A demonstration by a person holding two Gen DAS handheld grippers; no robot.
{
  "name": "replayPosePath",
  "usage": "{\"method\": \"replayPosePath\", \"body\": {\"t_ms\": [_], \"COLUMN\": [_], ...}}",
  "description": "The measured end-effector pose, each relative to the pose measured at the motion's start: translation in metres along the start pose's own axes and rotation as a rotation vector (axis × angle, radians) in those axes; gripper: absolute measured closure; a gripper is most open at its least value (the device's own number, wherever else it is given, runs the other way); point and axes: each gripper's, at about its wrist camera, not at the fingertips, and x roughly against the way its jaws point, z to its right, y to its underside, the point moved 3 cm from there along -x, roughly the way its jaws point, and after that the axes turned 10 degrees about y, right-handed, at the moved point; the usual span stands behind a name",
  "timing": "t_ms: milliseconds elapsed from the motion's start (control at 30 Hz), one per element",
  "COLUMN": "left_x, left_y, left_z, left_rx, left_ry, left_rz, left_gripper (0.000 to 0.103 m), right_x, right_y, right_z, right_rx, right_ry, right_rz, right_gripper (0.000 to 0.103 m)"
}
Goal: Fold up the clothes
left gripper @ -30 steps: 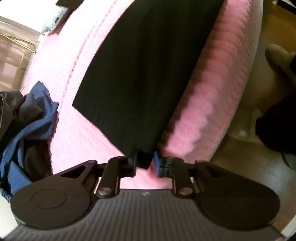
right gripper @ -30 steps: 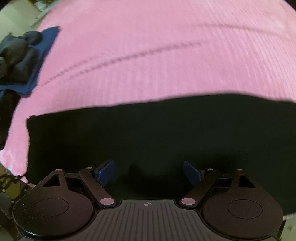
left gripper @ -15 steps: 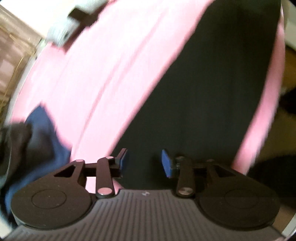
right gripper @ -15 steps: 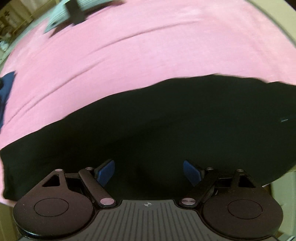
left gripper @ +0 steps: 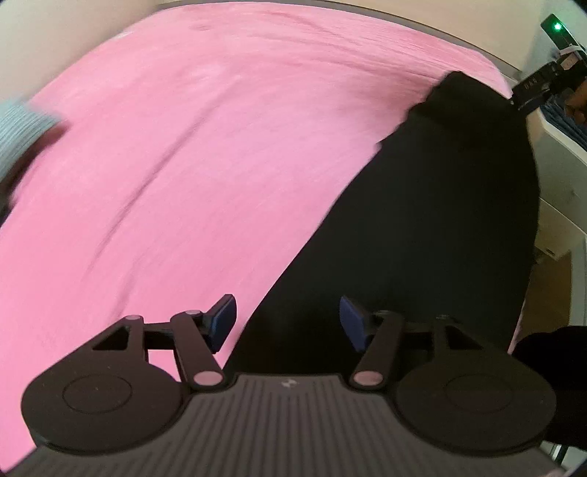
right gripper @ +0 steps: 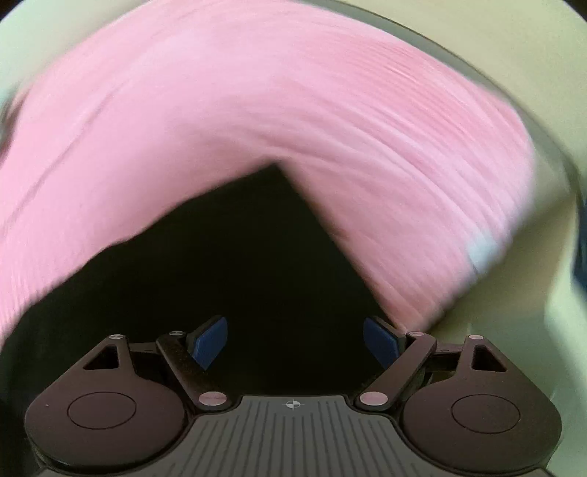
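Note:
A black garment [left gripper: 433,227] lies flat on the pink bed cover [left gripper: 176,154], running along its right side in the left wrist view. My left gripper [left gripper: 288,323] is open and empty just above the garment's near end, at its left edge. In the right wrist view the same black garment [right gripper: 227,264] fills the lower middle, with one corner pointing away onto the pink cover [right gripper: 330,110]. My right gripper [right gripper: 295,343] is open and empty, low over the black cloth. Both views are blurred.
A light striped cloth [left gripper: 22,128] lies at the bed's far left edge. White furniture [left gripper: 561,154] and a device with a green light [left gripper: 557,27] stand beyond the bed's right side. A dark shape [left gripper: 550,367] is at the lower right.
My left gripper has let go of the black garment and opened wide. Both grippers have swung round, so the views now look along the garment from other angles. The blue clothes pile has left view.

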Motion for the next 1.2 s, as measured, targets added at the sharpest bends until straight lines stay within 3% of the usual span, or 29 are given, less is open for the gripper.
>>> {"method": "replayPosePath", "body": {"t_ms": [100,267,333,433,500,600,767,833,867,900,1000,1067,1200], "left_x": [-0.023,-0.05,-0.057,-0.064,-0.066,-0.065,-0.068,-0.069,-0.068,-0.068,-0.071,-0.072,-0.065], "left_y": [-0.034,-0.057,-0.062,-0.065,-0.065,-0.068,-0.07,-0.07,-0.068,-0.066,-0.056,-0.047,-0.027], "left_z": [0.014,0.039,0.044,0.047,0.048,0.049,0.047,0.045,0.043,0.04,0.033,0.032,0.047], "left_rx": [-0.074,-0.212,-0.268,-0.331,-0.348,-0.349,-0.264,-0.229,-0.207,-0.186,-0.158,-0.156,-0.18], "left_ry": [0.035,0.065,0.066,0.061,0.06,0.062,0.073,0.081,0.082,0.082,0.082,0.102,0.153], "left_rz": [-0.038,-0.14,-0.181,-0.234,-0.258,-0.261,-0.254,-0.237,-0.227,-0.216,-0.197,-0.185,-0.133], "left_gripper": [0.042,0.042,0.042,0.042,0.042,0.042,0.042,0.042,0.042,0.042,0.042,0.046,0.048], "right_x": [-0.011,-0.022,-0.021,-0.027,-0.026,-0.007,-0.021,-0.02,-0.012,-0.001,0.034,0.058,0.076], "right_y": [0.023,0.054,0.053,0.052,0.049,0.047,0.05,0.048,0.046,0.044,0.036,0.029,0.019], "right_z": [0.045,0.052,0.051,0.058,0.063,0.065,0.067,0.064,0.061,0.057,0.039,0.014,-0.077], "right_rx": [-0.194,-0.322,-0.374,-0.499,-0.508,-0.425,-0.394,-0.384,-0.347,-0.298,-0.139,-0.033,0.206], "right_ry": [-0.085,-0.259,-0.233,-0.225,-0.235,-0.25,-0.208,-0.187,-0.145,-0.091,0.065,0.059,-0.192], "right_rz": [-0.041,0.0,0.046,0.029,0.013,0.029,-0.049,-0.07,-0.055,-0.023,0.08,0.175,0.219], "right_gripper": [0.019,0.019,0.033,0.053,0.079,0.082,0.08,0.07,0.045,0.035,0.035,0.035,0.035]}}
